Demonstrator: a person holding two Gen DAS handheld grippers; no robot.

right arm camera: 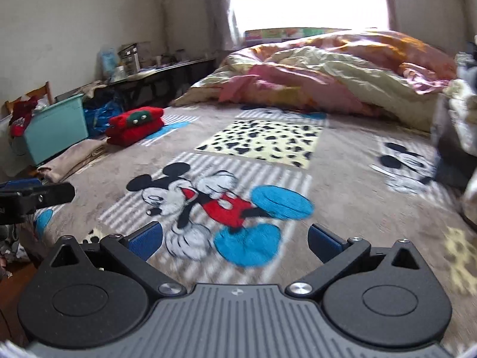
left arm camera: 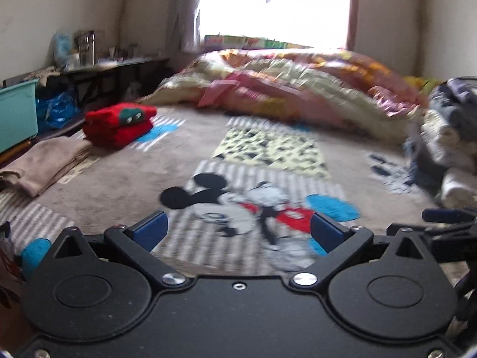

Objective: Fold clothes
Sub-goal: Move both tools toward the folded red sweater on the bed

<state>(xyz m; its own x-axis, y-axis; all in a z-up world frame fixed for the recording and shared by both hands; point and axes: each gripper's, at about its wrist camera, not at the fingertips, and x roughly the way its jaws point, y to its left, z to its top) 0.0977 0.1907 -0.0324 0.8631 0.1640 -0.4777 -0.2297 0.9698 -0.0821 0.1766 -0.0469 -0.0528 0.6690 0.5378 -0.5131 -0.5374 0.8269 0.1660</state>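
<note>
A folded red garment point(left arm camera: 119, 126) lies at the far left of the bed, with a folded beige one point(left arm camera: 41, 164) in front of it; both also show in the right wrist view, the red point(right arm camera: 135, 125) and the beige point(right arm camera: 71, 159). A heap of unfolded clothes point(left arm camera: 450, 137) sits at the right edge of the bed point(right arm camera: 459, 125). My left gripper point(left arm camera: 238, 232) is open and empty above the Mickey Mouse blanket point(left arm camera: 119, 185). My right gripper point(right arm camera: 235, 240) is open and empty above the same blanket point(right arm camera: 357, 208). The left gripper's tip point(right arm camera: 35, 194) shows at the left of the right wrist view.
A crumpled floral quilt point(left arm camera: 298, 83) lies across the far end of the bed under a bright window. A teal bin point(right arm camera: 56, 128), a blue bag point(left arm camera: 56, 109) and a cluttered dark table point(left arm camera: 119, 62) stand along the left wall.
</note>
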